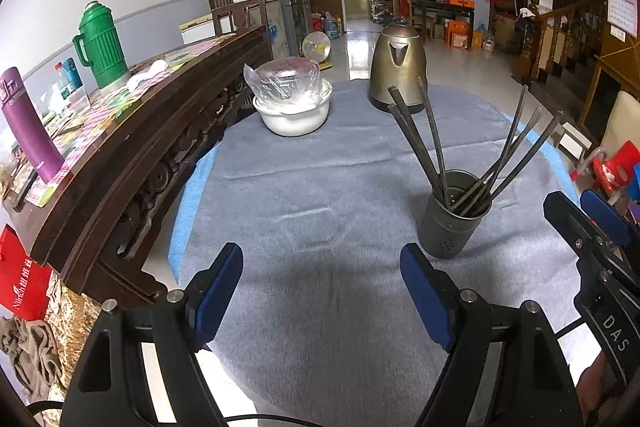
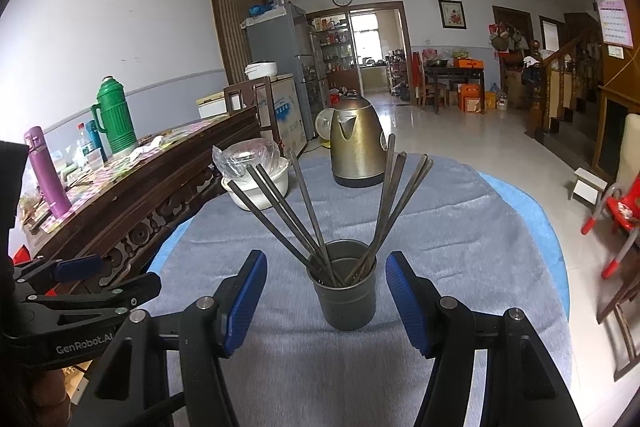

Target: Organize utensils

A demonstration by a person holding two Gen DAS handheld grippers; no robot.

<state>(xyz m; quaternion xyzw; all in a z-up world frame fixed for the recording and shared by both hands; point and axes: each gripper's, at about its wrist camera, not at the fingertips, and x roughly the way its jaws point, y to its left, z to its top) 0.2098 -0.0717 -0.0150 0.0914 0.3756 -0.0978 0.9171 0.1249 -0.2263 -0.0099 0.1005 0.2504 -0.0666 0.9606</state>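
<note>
With our left gripper [image 1: 322, 301] and right gripper [image 2: 326, 303] both spread wide and empty, we risk tipping the upright grey perforated metal cup [image 2: 345, 285] on the grey cloth-covered table [image 2: 460, 227], whose dark slender chopsticks [image 2: 280, 207] fan upward, tips down.

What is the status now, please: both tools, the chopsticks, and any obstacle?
Left tool open, empty. Right tool open, empty, holder between its fingers, untouched. Chopsticks upright in holder. Kettle and bowl stand behind, clear.
</note>
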